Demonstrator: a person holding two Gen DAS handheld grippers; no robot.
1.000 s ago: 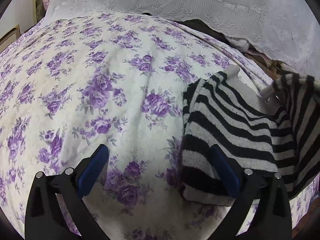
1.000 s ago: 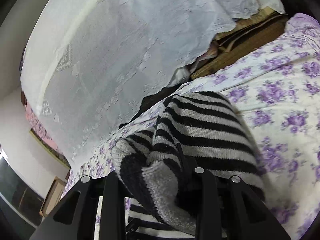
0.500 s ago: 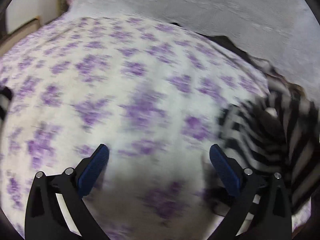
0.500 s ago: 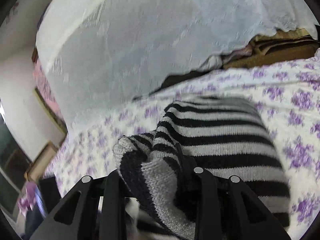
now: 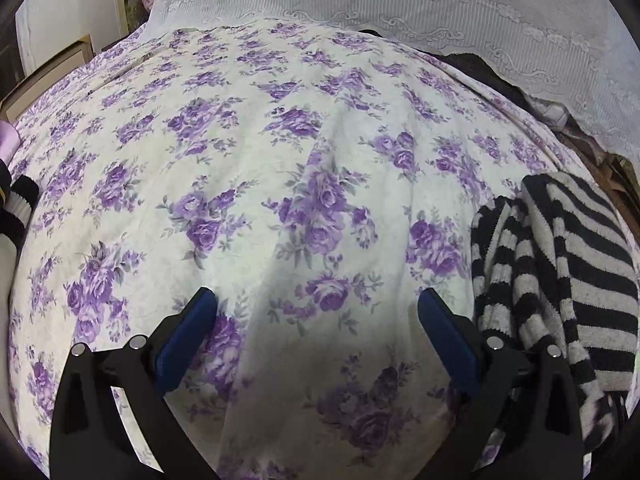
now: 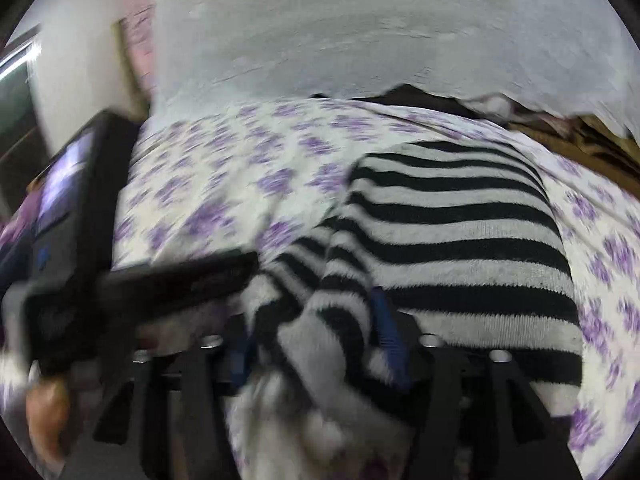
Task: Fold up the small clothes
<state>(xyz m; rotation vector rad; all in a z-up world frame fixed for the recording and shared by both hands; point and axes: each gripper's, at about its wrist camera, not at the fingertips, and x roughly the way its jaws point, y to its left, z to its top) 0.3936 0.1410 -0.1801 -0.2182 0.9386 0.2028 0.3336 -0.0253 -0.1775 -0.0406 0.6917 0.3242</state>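
A black-and-grey striped knit sweater (image 5: 568,264) lies on the purple-flowered bedspread (image 5: 280,140), at the right edge of the left wrist view. My left gripper (image 5: 316,312) hangs open over bare bedspread, its right finger just left of the sweater, with nothing between the blue pads. In the blurred right wrist view the sweater (image 6: 460,240) fills the middle. My right gripper (image 6: 316,340) is low over the sweater's near edge and its jaws are opening. A bunched fold of the knit still sits between the blue pads, which stand slightly off it.
White lace fabric (image 5: 440,0) hangs behind the bed, with dark clothes (image 5: 480,68) piled under its hem. A striped cuff (image 5: 20,200) lies at the left edge. The left hand-held tool's black body (image 6: 80,240) and a hand (image 6: 44,412) crowd the right wrist view's left side.
My right gripper rolled, came lower and its jaws spread, loosening the bunched fold. The left gripper slid left, so the sweater now lies outside its right finger.
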